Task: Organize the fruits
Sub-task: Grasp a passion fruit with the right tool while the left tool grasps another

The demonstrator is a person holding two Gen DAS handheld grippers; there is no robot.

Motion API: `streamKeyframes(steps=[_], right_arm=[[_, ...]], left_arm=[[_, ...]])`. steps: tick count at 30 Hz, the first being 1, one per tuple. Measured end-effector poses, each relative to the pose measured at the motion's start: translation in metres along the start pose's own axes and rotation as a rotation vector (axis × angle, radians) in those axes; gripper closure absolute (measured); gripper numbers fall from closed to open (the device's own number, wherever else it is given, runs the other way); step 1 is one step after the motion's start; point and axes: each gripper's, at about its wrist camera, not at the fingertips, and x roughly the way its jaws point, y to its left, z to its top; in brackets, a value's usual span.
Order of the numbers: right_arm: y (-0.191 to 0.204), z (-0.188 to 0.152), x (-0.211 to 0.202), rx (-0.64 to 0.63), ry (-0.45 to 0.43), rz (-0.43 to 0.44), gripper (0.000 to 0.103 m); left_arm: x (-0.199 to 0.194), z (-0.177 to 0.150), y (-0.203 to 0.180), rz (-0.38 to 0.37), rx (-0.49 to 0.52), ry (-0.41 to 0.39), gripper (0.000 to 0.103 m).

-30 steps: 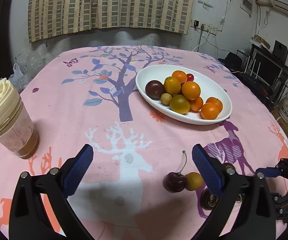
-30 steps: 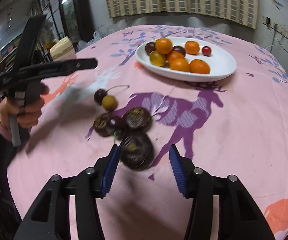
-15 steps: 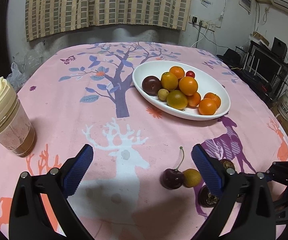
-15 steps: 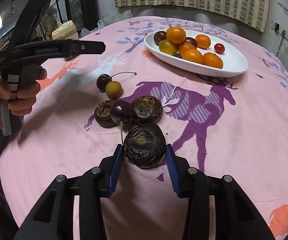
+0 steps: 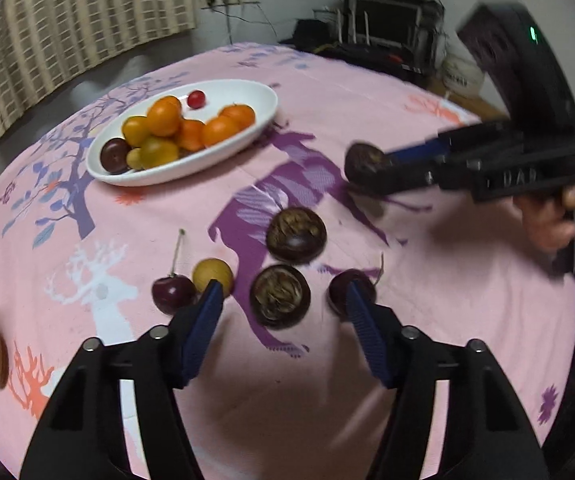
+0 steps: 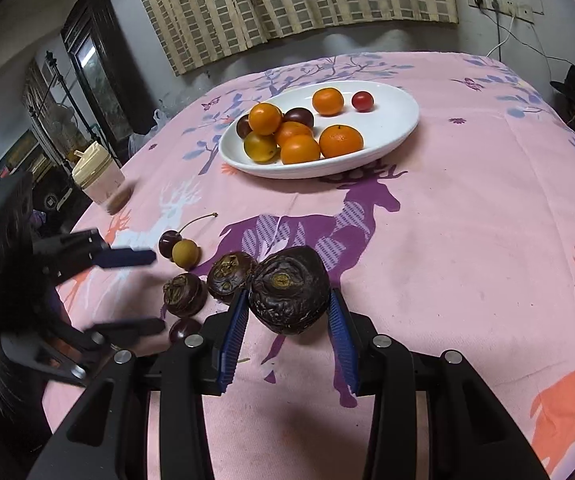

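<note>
A lidded cup was seen at the far left of the pink printed tablecloth, near the table edge. Beside it, lower in the right wrist view, the left gripper was held low over the cloth with its blue fingers spread wide and nothing between them. Just ahead of its left finger, a dark cherry with a long stem was lying in contact with a small yellow fruit. Between the spread fingers, one wrinkled dark fruit was resting on the cloth, and a second wrinkled dark fruit was lying just beyond it. A second cherry was partly hidden behind the right finger of that gripper.

Further right, the right gripper was closed on a large wrinkled dark fruit, which was pinched between the two blue pads and appeared lifted off the cloth; in the left wrist view it was seen blurred, at the tip of the gripper, above the table. The right hand was wrapped around the handle.

At the back of the table, a white oval dish was standing well apart from the loose fruits. In it, several oranges, a yellowish fruit, a dark plum and a small red fruit were gathered.
</note>
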Motion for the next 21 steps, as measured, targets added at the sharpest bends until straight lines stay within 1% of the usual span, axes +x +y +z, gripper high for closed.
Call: streamKeyframes(steps=[1, 4, 6, 7, 11, 13, 18, 20, 21], right_arm=[[0.001, 0.000, 0.000, -0.003, 0.003, 0.002, 0.061], [0.002, -0.001, 0.001, -0.011, 0.008, 0.003, 0.061], [0.004, -0.001, 0.001, -0.013, 0.010, -0.001, 0.061], [0.004, -0.002, 0.001, -0.014, 0.010, -0.002, 0.061], [0.005, -0.002, 0.001, -0.019, 0.010, -0.004, 0.061], [0.005, -0.002, 0.001, -0.022, 0.009, -0.006, 0.061], [0.006, -0.002, 0.002, -0.025, 0.009, -0.005, 0.061], [0.006, -0.002, 0.002, -0.024, 0.010, -0.006, 0.061], [0.006, -0.002, 0.002, -0.022, 0.011, -0.007, 0.061]], left_arm=[[0.000, 0.000, -0.003, 0.010, 0.006, -0.015, 0.044], [0.002, -0.001, 0.002, -0.008, -0.016, -0.001, 0.048], [0.005, -0.001, 0.006, -0.015, -0.030, 0.018, 0.059], [0.006, -0.002, 0.008, -0.025, -0.041, 0.028, 0.060], [0.013, -0.003, 0.012, -0.029, -0.057, 0.057, 0.061], [0.021, -0.004, 0.008, -0.017, -0.048, 0.075, 0.061], [0.023, -0.004, 0.007, -0.017, -0.067, 0.053, 0.062], [0.023, -0.003, 0.007, -0.018, -0.066, 0.053, 0.066], [0.023, -0.003, 0.007, -0.021, -0.069, 0.055, 0.066]])
